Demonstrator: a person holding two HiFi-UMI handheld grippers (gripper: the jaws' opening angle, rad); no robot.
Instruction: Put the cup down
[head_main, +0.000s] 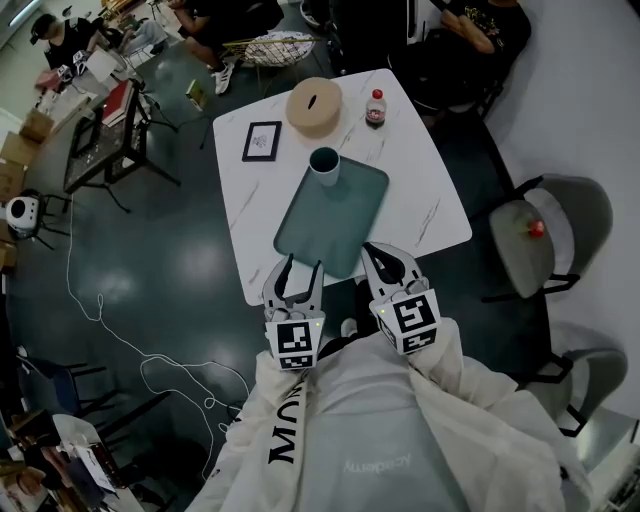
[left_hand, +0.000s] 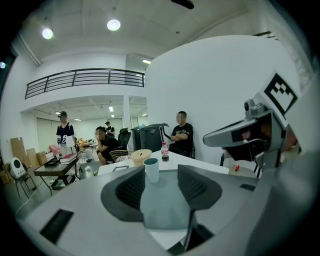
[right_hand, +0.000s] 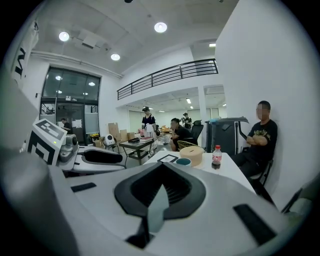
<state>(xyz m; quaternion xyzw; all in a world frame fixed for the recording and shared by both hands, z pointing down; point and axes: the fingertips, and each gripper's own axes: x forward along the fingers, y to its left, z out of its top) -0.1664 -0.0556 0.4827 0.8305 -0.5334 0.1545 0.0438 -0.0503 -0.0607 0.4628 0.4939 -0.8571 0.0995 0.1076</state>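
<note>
Head view, person at the 6 o'clock edge of the table (head_main: 425, 205). The cup (head_main: 324, 165) stands upright at the 12 o'clock end of the tray (head_main: 340, 225), well apart from both tools, so the setting-down appears complete. The left gripper (head_main: 303, 265) has its jaws parted with nothing between them (the cup merely lines up beyond the gap). The right gripper (head_main: 375, 252) has its jaws closed together and empty. The step in hand is judged to be withdrawal. It is done well by drawing both grippers straight back toward 6 o'clock, above the tray's near rim, without nudging it. The bottle (head_main: 376, 108) at the cup's 1 o'clock needs no attention.
</note>
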